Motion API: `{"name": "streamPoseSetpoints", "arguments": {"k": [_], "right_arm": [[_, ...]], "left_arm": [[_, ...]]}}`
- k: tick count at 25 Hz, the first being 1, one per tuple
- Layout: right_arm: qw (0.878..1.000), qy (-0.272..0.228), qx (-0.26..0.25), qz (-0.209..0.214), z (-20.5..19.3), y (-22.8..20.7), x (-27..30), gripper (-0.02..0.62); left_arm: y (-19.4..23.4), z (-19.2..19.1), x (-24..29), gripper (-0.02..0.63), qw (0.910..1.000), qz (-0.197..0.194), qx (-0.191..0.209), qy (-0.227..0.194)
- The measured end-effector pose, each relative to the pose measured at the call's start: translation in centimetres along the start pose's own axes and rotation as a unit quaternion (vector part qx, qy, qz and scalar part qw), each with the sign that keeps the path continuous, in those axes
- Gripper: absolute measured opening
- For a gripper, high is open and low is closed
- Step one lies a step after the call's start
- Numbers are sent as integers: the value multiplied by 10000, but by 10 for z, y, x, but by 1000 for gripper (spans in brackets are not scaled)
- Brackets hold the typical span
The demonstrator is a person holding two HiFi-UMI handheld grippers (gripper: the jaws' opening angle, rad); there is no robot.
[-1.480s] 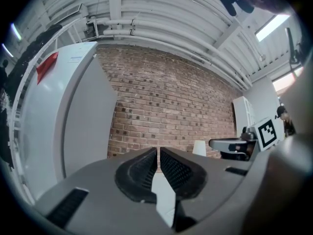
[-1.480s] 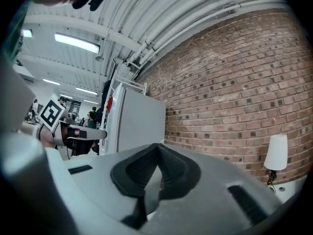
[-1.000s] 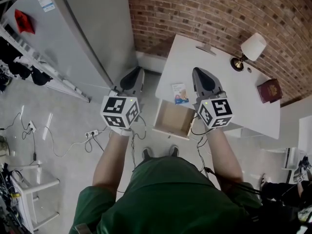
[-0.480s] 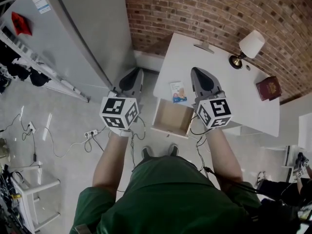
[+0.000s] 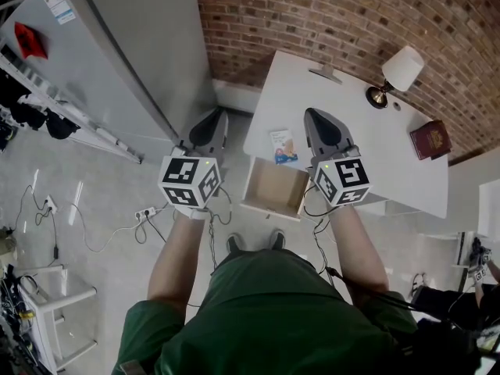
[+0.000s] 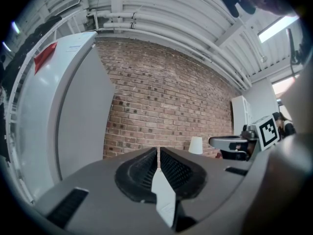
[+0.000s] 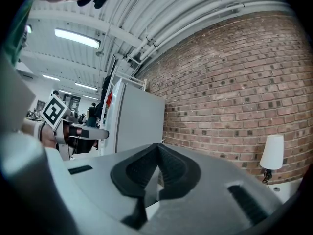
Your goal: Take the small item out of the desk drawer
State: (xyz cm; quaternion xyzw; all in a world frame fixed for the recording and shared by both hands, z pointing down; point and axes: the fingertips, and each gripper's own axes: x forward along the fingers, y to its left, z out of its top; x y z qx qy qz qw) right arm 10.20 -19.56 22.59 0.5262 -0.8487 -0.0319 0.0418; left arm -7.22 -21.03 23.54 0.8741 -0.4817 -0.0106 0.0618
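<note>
At twelve o'clock from the drawer (image 5: pixel 273 190), I judge the flat packet (image 5: pixel 285 146) light, edge-pinchable; left tongs (image 6: pixel 158 153) and right tongs (image 7: pixel 157 148) closed, empty.

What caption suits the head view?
Left gripper and right gripper, both shut, flank the open drawer; small item lies on desk.

Red brick wall (image 5: pixel 351 14) at rear. Tall grey refrigerator (image 5: pixel 117 45) at left, red tag (image 5: pixel 29 39) on door. White-shaded lamp (image 5: pixel 404 67) upright near wall; maroon booklet (image 5: pixel 430 140) lying flat nearby. Cables (image 5: pixel 101 237) and power strip (image 5: pixel 147 212) on floor (image 5: pixel 94 178).
</note>
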Motion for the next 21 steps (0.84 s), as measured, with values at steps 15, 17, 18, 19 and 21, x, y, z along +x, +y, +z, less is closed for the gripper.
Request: {"name": "streamPoseSetpoints", "arguments": {"k": [15, 17, 18, 19, 21], "right_arm": [[9999, 43, 108, 5, -13, -24, -6, 2], [9999, 49, 129, 34, -15, -30, -6, 2], [9999, 52, 137, 48, -16, -33, -7, 2], [9999, 54, 145, 62, -17, -36, -7, 2], [9998, 54, 158, 88, -19, -43, -7, 2]], "left_arm": [[-13, -8, 17, 12, 9999, 71, 3, 72], [-17, -10, 21, 12, 9999, 91, 9, 90], [-20, -11, 23, 12, 9999, 99, 12, 102], [-22, -12, 26, 12, 9999, 106, 15, 112], [-26, -14, 31, 12, 9998, 120, 20, 131]]}}
